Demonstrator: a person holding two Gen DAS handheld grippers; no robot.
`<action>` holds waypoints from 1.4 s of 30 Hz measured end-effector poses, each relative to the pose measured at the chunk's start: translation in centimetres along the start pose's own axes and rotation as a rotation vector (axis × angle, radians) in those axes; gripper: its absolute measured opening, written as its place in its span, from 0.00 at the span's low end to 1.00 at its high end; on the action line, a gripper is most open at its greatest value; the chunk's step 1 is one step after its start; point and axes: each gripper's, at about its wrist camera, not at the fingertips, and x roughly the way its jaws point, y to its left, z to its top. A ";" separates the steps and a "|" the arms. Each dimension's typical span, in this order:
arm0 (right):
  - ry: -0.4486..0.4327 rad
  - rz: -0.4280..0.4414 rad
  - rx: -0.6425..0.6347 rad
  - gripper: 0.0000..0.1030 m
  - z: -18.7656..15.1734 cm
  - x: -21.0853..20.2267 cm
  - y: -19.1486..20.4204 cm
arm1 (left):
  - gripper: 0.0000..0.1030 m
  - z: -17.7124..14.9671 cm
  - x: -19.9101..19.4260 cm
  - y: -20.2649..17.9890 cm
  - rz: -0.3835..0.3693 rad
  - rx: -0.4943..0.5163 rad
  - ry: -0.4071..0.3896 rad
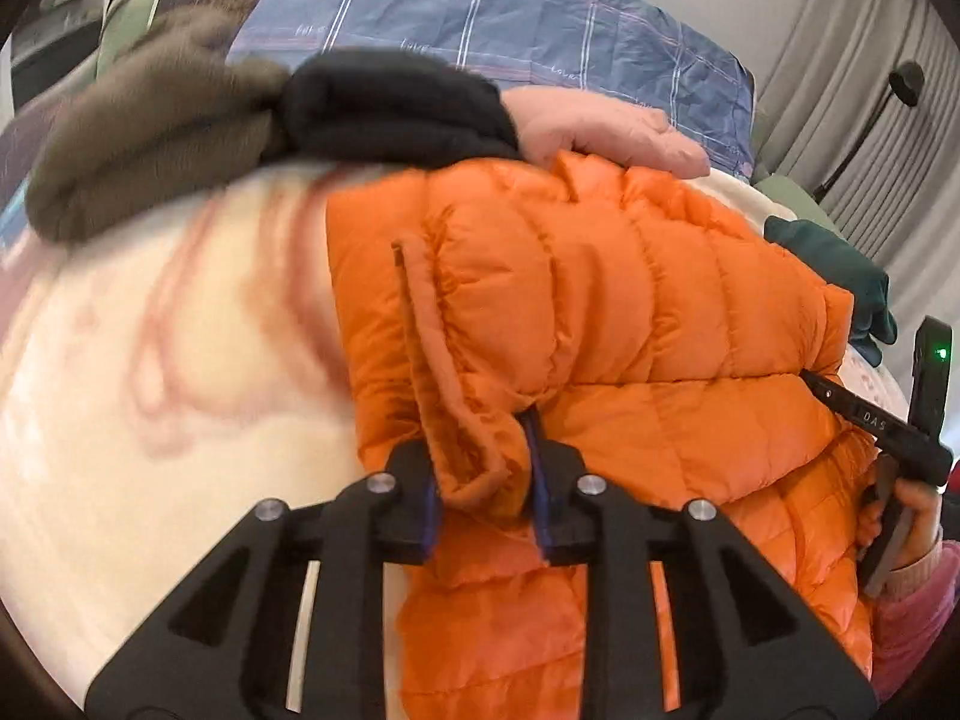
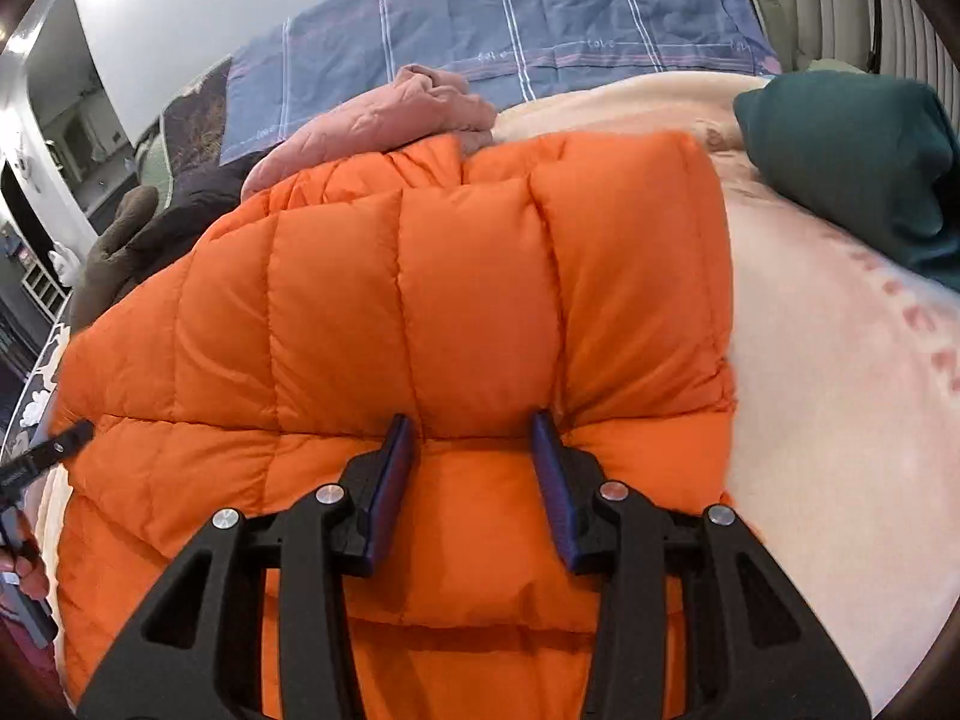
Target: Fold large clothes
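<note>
The orange down jacket (image 1: 600, 312) lay partly folded on the cream blanket (image 1: 180, 360) of the bed. The left gripper (image 1: 483, 480) had its fingers clamped on a hem fold, while the right gripper (image 2: 474, 480) held its fingers apart, pressing on the quilting. The next move probably needed the hem carried over and laid flat.

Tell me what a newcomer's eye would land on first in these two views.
The bright orange puffer jacket fills the middle of both views, lying on a cream blanket. The left gripper pinches a fold at the jacket's edge; the right gripper straddles a quilted ridge. Behind lie a pink garment and a blue checked sheet.
</note>
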 end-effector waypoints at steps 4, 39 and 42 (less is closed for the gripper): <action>0.014 -0.021 -0.031 0.42 0.4 -0.3 -0.1 | 0.48 1.2 -3.1 -0.2 0.116 0.003 -0.099; -0.033 -0.159 -0.035 0.43 1.4 0.7 -3.3 | 0.47 0.7 6.1 -8.2 0.159 0.301 -0.004; -0.091 -0.120 -0.017 0.44 0.6 -4.2 -4.1 | 0.60 0.5 2.0 -6.8 0.125 0.264 -0.023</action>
